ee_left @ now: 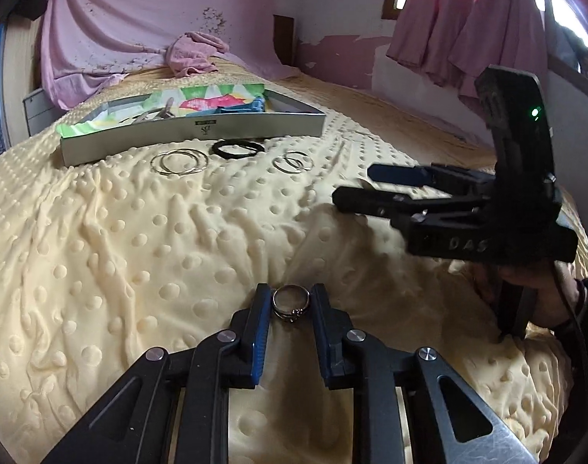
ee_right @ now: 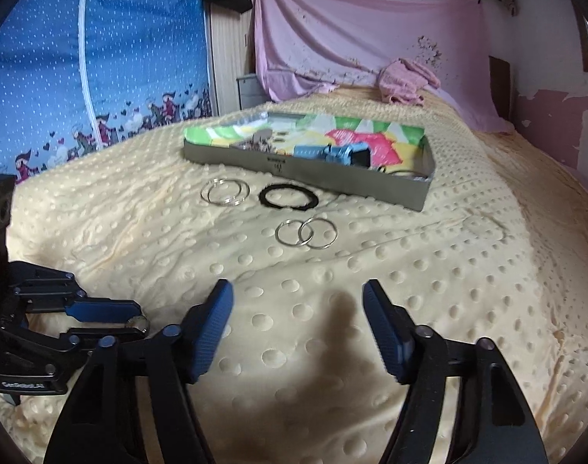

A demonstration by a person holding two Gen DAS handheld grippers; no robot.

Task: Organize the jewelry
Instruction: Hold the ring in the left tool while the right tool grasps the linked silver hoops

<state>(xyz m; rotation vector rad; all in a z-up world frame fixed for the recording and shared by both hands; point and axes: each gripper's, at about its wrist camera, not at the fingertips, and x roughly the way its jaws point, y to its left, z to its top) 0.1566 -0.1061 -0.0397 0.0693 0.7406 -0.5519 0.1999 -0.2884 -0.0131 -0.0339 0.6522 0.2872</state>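
My left gripper is shut on a silver ring, held just above the yellow dotted blanket. In the right wrist view the left gripper shows at the lower left with the ring at its tips. My right gripper is open and empty above the blanket; it also shows in the left wrist view at the right. A grey jewelry box with a colourful lining lies further back. In front of it lie gold bangles, black bangles and silver bangles.
The box holds a blue item and small metal pieces. A pink cloth lies at the bed's far end. A blue curtain hangs at the left. The blanket covers the whole bed.
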